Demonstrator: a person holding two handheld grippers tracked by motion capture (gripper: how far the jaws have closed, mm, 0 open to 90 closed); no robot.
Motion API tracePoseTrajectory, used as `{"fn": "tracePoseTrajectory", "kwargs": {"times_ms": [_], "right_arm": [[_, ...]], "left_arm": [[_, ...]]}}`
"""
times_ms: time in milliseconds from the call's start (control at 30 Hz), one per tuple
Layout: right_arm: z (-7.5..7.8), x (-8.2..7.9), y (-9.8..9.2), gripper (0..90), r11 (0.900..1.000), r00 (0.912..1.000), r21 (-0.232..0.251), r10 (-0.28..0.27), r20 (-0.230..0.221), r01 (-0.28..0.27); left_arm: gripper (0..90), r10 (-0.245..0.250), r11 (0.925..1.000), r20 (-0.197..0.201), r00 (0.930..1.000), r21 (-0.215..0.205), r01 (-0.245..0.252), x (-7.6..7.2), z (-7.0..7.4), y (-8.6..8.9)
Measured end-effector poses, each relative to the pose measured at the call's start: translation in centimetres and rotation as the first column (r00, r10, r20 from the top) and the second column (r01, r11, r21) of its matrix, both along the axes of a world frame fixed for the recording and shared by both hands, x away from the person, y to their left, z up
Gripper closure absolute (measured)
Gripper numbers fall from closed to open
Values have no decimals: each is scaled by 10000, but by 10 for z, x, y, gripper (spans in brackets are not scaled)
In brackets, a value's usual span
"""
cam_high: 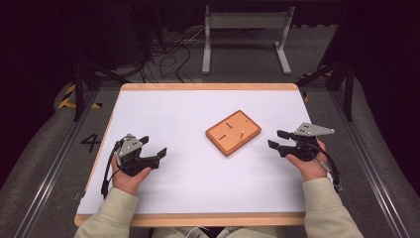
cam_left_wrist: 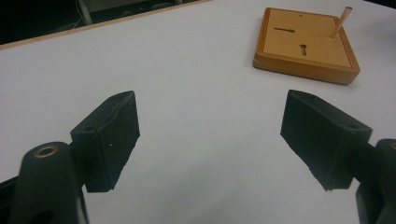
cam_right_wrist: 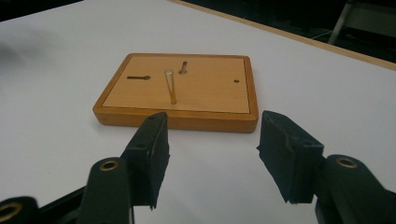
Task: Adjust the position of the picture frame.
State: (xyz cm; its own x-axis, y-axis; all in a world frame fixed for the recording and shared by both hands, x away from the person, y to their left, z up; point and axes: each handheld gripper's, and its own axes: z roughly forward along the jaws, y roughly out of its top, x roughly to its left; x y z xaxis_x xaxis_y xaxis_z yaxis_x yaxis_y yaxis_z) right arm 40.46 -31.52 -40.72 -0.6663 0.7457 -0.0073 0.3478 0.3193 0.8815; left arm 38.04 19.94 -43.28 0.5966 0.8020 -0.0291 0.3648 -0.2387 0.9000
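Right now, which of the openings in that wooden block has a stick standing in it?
The opening nearest the right claw: a pale stick stands upright in the wooden block there. The two keyhole-shaped slots and the tiny corner hole are empty.

wooden board flat mid-table, rotated, two keyhole slots, one thin peg standing upright in it, slight lean.

A white-topped table with a pale wooden edge stands on a grey floor. A flat wooden board lies on it, right of the middle and turned at an angle. A thin peg stands upright in the board, beside two keyhole-shaped slots.
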Motion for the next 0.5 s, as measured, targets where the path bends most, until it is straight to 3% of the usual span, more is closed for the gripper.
{"fn": "tracePoseTrajectory", "kwargs": {"times_ms": [200, 500], "right_arm": [[6, 4, 7, 457, 9998, 9998, -119, 176, -42, -176], [22, 24, 21, 501, 9986, 9982, -201, 473, -355, -480]], "left_arm": [[197, 35, 10000, -9, 10000, 10, -35, -1, 0, 0], [197, 115, 9999, -47, 9999, 60, -115, -3, -1, 2]]}}
